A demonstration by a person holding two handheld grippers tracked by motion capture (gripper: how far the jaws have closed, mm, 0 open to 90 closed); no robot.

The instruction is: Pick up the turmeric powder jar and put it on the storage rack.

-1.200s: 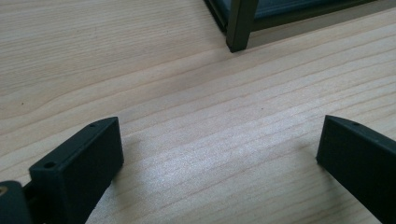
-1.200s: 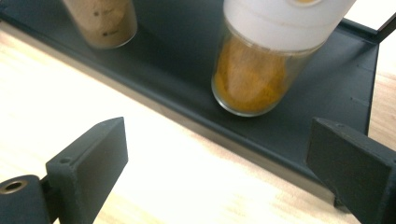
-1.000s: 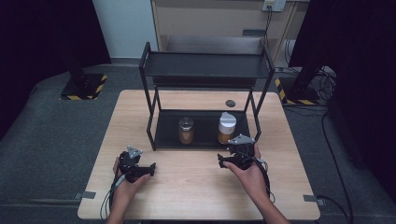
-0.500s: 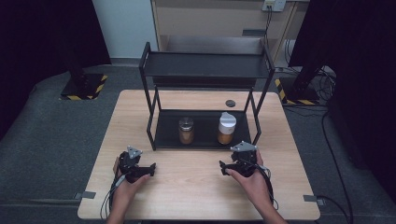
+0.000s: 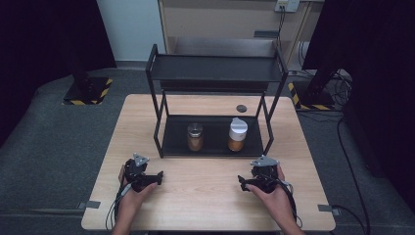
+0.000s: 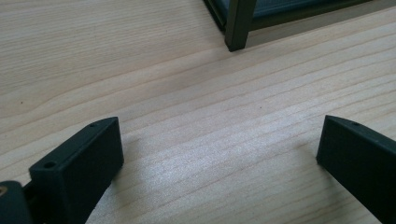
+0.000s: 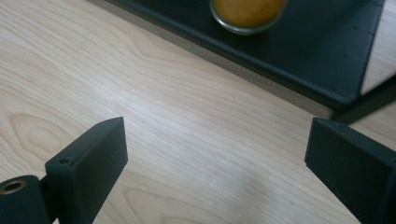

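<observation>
— While both hands rest on the table (image 5: 205, 196), how do the tongs stand?

— The left gripper (image 5: 155, 178) lies low over the wood near the front edge, its jaws spread wide with bare table between them. It holds nothing. The right gripper (image 5: 243, 184) sits the same way at the other side: jaws wide apart, nothing clamped, only wood grain between them in the right gripper view.

— Which way do they point?

— In the high view each points inward, toward the other, with a stretch of bare table between the two.

— And what lies ahead of them?

— Beyond both grippers stands a black two-level rack (image 5: 215, 68). On its lower shelf are two jars. The white-lidded jar (image 5: 238, 135) stands beyond the right gripper, slightly toward the left one; the metal-lidded jar (image 5: 195, 136) stands just beside it, roughly midway between the two grippers and farther back. Both are upright and hold something orange-brown.

— Does either gripper camera catch them?

— The right gripper view shows a jar base (image 7: 246, 14) on the dark shelf, above and ahead of its jaws, apart from them. The left gripper view shows a rack leg (image 6: 239, 25) standing on the wood, ahead of its jaws.

— Anything else?

— A small dark disc (image 5: 241, 108) lies on the table behind the rack, well away from both grippers.
</observation>
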